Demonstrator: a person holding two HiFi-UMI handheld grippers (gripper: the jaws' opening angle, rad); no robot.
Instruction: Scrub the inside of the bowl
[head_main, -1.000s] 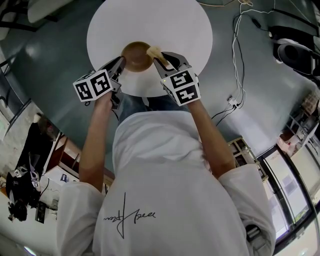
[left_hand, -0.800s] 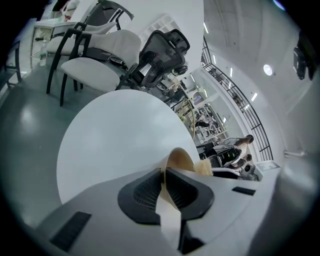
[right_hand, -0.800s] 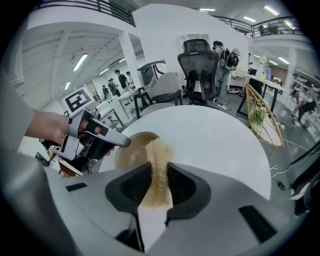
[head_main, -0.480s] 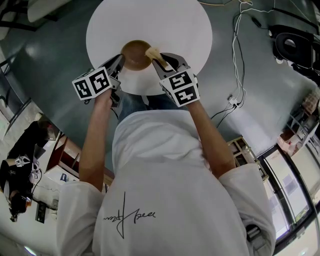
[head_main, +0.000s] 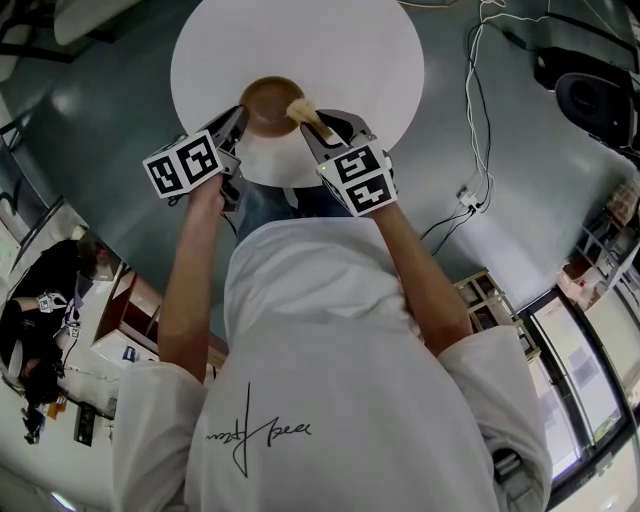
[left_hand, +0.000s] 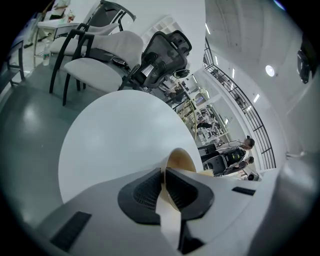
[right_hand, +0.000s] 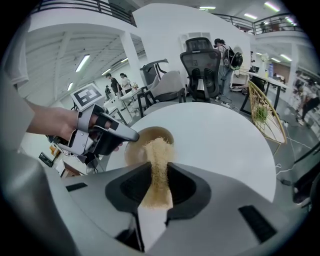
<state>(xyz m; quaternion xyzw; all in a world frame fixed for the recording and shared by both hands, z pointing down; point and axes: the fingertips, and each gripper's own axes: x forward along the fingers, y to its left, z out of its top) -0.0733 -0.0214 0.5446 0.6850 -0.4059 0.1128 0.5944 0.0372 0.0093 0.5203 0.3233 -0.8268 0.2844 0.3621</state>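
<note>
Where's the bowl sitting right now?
Head view: the bowl is on the white table near the person's edge, between the grippers; the left gripper pinches its rim, and the sponge in the right gripper dips in.

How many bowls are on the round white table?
1. The brown bowl sits on the table near its edge, its rim pinched by the left gripper, the right gripper holding a tan scrub pad in it. None looks hidden.

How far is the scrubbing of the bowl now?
Done: the left hand-held gripper clamps the rim of the bowl, and the right hand-held gripper grips the sponge. In hand: the sponge tip reaches into the bowl. Left: the scrubbing itself; how clean the inside is cannot be told.
</note>
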